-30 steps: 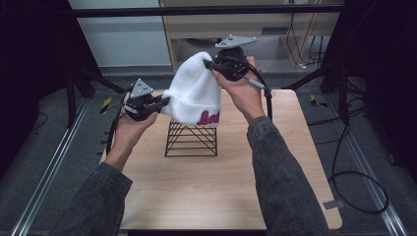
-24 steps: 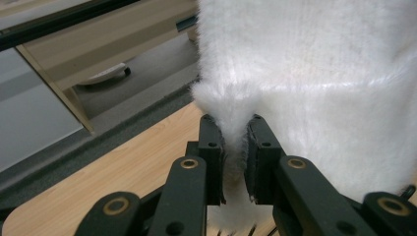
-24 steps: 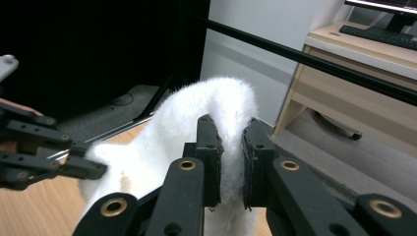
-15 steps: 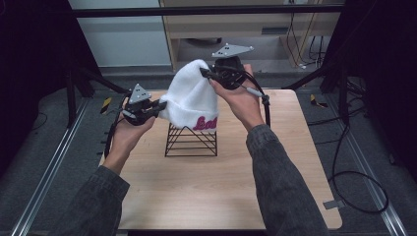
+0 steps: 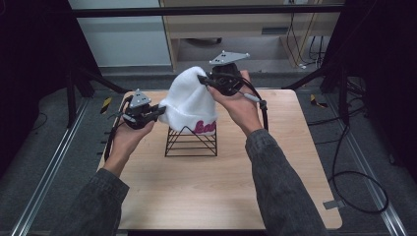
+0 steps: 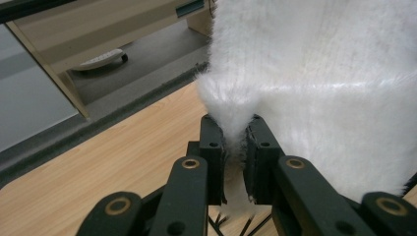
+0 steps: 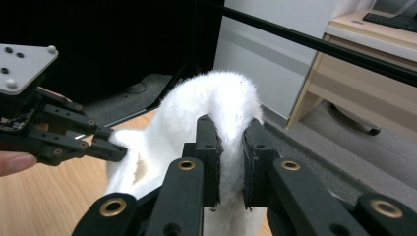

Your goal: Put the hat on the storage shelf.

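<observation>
Both hand-held grippers — left [image 5: 158, 110], right [image 5: 201, 79] — pinch the white beanie [image 5: 189, 103] above the wire rack [image 5: 191, 142] at frame centre; its fluffy knit may snag on the wires.

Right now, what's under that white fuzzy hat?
A black wire rack stands on the wooden table under the white hat, which both grippers hold. The hat's lower edge drapes over the rack's peak, so the rack's top and the hat's inside are covered.
</observation>
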{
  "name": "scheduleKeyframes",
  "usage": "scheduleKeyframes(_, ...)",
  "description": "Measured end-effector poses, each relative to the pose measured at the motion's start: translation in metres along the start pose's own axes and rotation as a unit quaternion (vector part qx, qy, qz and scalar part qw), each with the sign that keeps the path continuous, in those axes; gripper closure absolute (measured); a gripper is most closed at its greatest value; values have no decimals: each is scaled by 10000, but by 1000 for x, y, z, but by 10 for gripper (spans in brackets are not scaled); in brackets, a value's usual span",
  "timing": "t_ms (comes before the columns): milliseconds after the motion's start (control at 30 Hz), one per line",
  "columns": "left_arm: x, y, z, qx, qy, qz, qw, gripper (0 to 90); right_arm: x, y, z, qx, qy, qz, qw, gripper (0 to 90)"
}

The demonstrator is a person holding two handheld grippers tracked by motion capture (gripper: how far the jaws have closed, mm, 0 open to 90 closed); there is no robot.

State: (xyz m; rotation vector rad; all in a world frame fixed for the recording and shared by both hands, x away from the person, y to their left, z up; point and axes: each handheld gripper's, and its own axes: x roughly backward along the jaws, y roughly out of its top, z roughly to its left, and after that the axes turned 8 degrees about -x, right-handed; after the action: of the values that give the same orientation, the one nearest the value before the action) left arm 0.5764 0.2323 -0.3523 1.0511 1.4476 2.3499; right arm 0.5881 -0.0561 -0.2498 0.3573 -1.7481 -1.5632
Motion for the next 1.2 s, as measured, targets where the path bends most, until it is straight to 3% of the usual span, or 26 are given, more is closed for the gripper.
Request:
scheduleKeyframes(500, 15, -14, -7, 18, -158, -28, 9999, 825, 9, -5, 17, 147, 154, 97, 9997, 805)
scheduleKeyframes(700, 17, -25, -12, 88, -226, 7, 9997, 830, 8, -13, 27, 197, 289, 307, 9989, 802)
scheduleKeyframes(1200, 12, -53, -20, 179, -386, 155, 9990, 834, 1, -33, 29, 177, 413, 642, 9969, 799)
